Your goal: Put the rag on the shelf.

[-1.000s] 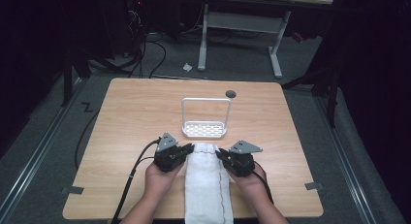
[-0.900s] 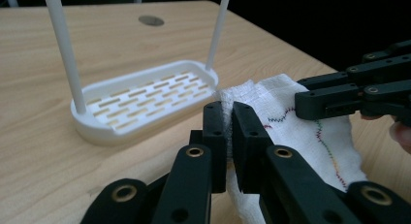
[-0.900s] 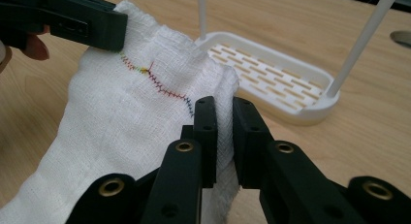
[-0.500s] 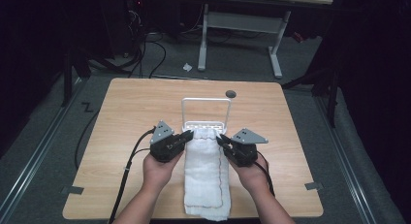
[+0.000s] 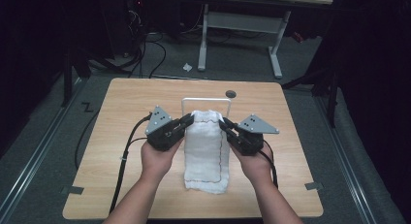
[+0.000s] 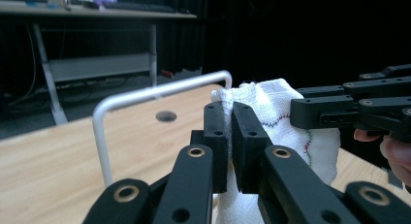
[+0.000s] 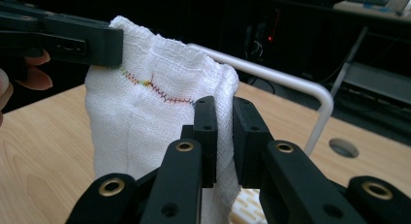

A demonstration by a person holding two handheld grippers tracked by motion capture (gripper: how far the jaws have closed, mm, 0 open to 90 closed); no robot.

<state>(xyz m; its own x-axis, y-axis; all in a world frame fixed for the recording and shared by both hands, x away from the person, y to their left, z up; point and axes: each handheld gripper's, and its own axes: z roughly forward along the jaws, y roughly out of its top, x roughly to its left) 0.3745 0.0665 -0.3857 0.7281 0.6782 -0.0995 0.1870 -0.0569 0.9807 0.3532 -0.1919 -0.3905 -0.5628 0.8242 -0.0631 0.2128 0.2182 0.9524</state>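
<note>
Since the frame a second ago I am bringing both hands up and away from me: the far end of the white woven cloth with the coloured zigzag stitching (image 5: 205,146), which was lying flat on the worktop (image 5: 121,107), is now hanging in the air, level with the top bar of the white wire rack (image 5: 205,100).

The left gripper (image 5: 188,121) is clenching one top corner of the cloth, its fingers (image 6: 215,136) pinching the fabric between them. The right gripper (image 5: 227,124) is doing the same at the other corner, with a fold of cloth squeezed between its fingers (image 7: 206,132). I am holding the two corners apart so the top edge is staying spread and will not bunch.

The cloth's near end is still trailing on the worktop towards me, so only the far part is being carried. The raised edge is sitting just in front of the rack's bar, not yet over it.

Judgement: I am lifting to clear the bar so the cloth can be draped across it. The trailing length may drag or tug a corner loose.
</note>
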